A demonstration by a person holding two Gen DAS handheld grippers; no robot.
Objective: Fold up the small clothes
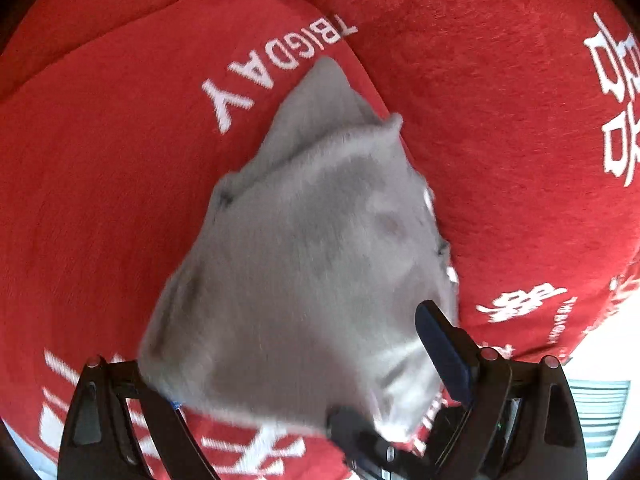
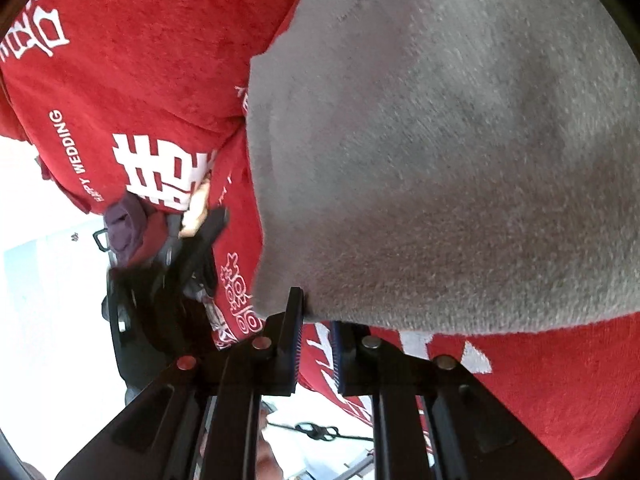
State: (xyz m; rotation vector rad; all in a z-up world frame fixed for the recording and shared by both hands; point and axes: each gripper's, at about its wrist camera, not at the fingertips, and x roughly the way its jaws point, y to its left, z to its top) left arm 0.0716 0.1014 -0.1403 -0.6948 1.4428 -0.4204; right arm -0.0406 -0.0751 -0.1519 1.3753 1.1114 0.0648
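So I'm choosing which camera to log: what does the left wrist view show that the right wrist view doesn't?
Only the left wrist view shows the grey garment's far pointed corners and the blanket's BIGDAY lettering. Only the right wrist view shows the right gripper at the garment's near edge, HAPPY WEDDING lettering, and the person's hand. Both show the grey garment on the red blanket.

The red blanket (image 1: 500, 120) carries white lettering. Just beside the grey garment's (image 1: 304, 264) far corner, upside-down print reads "BIGDAY". In the right wrist view, left of the garment, the blanket (image 2: 160, 92) reads "WEDDING", beside large Chinese characters.
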